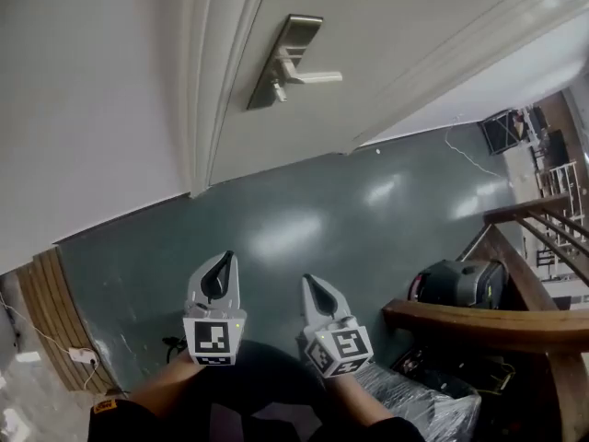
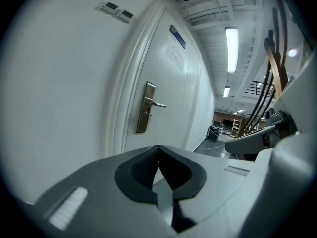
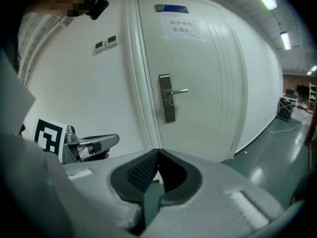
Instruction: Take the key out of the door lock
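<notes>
The white door carries a silver lock plate with a lever handle; a small key stub seems to stick out just under the lever. The same plate shows far ahead in the left gripper view and, as plate, in the right gripper view. Low in the head view, my left gripper and right gripper hang side by side over the green floor, well short of the door. Both are shut and hold nothing, as left gripper and right gripper show close up.
A wooden stair rail and a dark bag stand at the right, with a plastic-wrapped bundle below. Wooden slats and a power strip lie at the left. Wall switches sit left of the door frame.
</notes>
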The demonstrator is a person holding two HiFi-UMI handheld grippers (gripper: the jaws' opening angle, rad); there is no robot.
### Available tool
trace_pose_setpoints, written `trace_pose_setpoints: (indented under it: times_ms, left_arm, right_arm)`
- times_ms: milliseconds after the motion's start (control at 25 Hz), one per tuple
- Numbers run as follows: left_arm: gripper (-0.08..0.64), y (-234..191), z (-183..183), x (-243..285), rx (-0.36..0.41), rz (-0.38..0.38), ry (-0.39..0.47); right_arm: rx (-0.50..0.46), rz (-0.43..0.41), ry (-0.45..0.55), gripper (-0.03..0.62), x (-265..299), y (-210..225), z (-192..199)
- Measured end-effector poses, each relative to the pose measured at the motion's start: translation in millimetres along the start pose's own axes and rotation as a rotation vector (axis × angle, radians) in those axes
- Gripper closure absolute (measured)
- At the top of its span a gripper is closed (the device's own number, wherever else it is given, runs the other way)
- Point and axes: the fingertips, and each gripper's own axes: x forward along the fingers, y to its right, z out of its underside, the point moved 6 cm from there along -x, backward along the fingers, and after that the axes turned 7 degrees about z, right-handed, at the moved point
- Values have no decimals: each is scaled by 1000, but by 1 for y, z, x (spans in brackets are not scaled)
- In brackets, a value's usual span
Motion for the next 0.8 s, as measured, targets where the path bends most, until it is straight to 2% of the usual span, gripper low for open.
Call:
trace_pose_setpoints:
  times_ms: [160, 440, 640, 800]
  left_arm:
    - [542, -24, -12, 15, -8, -40, 11]
    - [541, -43, -38, 39, 25, -70, 42]
    - [541, -68, -46, 62, 23, -143, 60]
    - [541, -82, -51, 86, 12, -226, 58]
  right_arm:
    - [-53, -50, 33, 600, 38, -11, -37]
    - [-44, -112, 83, 600, 81, -14, -75]
    - [-60, -179, 102, 600, 127, -7, -98]
    - [-65, -292, 89, 600, 172, 0, -112]
